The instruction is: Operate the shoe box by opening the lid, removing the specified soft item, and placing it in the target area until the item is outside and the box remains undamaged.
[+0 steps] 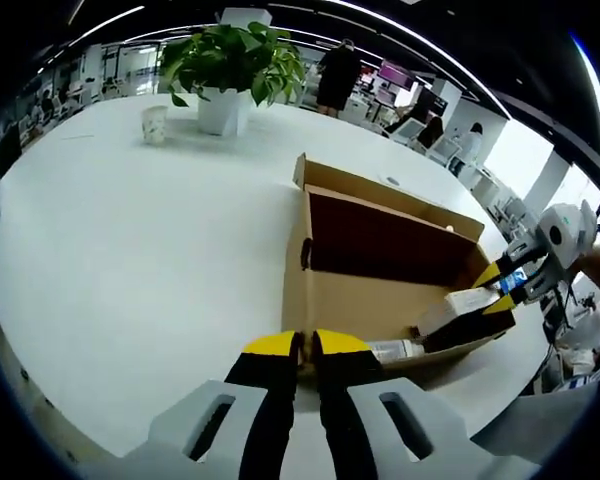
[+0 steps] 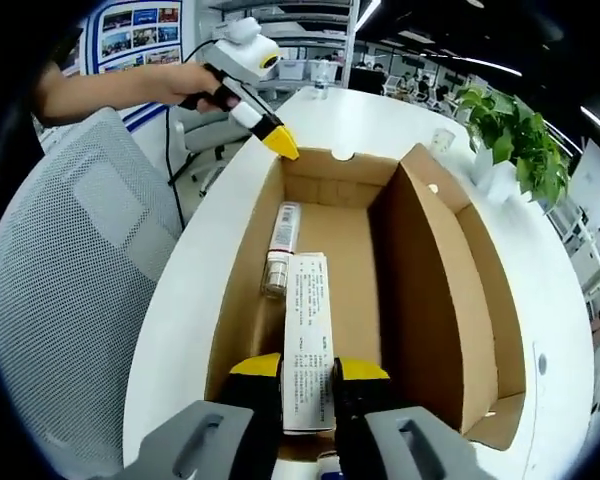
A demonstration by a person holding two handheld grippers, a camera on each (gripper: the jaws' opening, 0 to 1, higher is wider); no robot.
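On the white table (image 1: 130, 250) we find the shoe box (image 2: 430, 290) open. The right gripper (image 2: 308, 372) grips a white carton (image 2: 308, 340); the left gripper (image 1: 305, 345) is clenched on the box wall.

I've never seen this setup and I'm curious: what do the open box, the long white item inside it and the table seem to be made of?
The shoe box looks like plain brown cardboard: matte, with folded flaps and raw cut edges. The long white item held between the right gripper jaws seems a printed paperboard carton, flat-sided with sharp corners; what it contains is hidden. The table is smooth and white, likely laminate, though that is uncertain.
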